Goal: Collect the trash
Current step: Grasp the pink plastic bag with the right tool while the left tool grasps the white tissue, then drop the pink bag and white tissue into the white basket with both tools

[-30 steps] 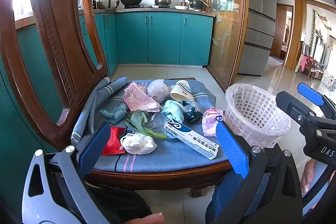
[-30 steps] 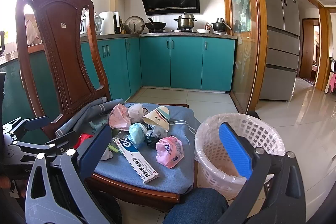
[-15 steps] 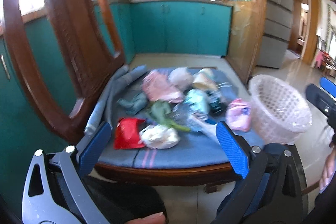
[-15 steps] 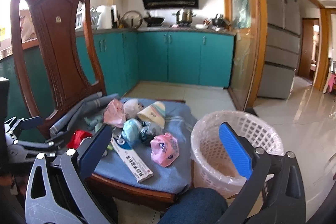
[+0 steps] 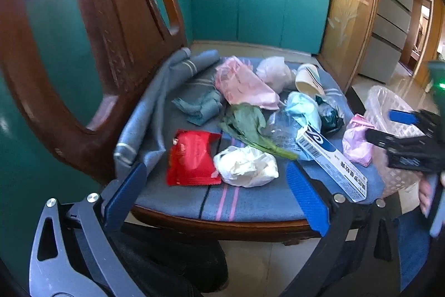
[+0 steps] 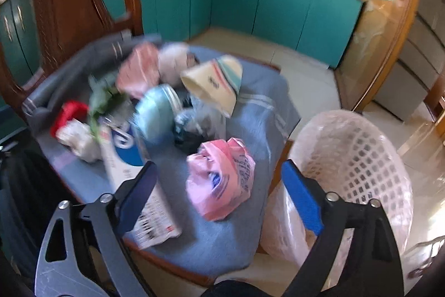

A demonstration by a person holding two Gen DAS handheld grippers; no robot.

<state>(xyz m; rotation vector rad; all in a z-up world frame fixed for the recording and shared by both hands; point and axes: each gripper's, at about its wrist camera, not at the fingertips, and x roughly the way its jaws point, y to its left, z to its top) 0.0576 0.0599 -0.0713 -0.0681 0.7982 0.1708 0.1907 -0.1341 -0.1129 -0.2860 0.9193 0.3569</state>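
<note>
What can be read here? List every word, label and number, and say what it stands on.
No text reads clearly enough to quote.
Long white and blue box: barcode and Chinese characters, too blurred.
Pink bag: blue print, blurred.
Paper cup: small mark, blurred.

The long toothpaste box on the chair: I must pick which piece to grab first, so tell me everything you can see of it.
The toothpaste box is a long, slim carton, apparently cardboard, white with a blue swirl logo, a barcode and printed characters. It looks closed and undented. It lies flat and diagonal on the blue cloth, its near end at the seat's front edge. Its far end rests against the clear plastic and the light-blue bag. Neither gripper touches it.
</note>
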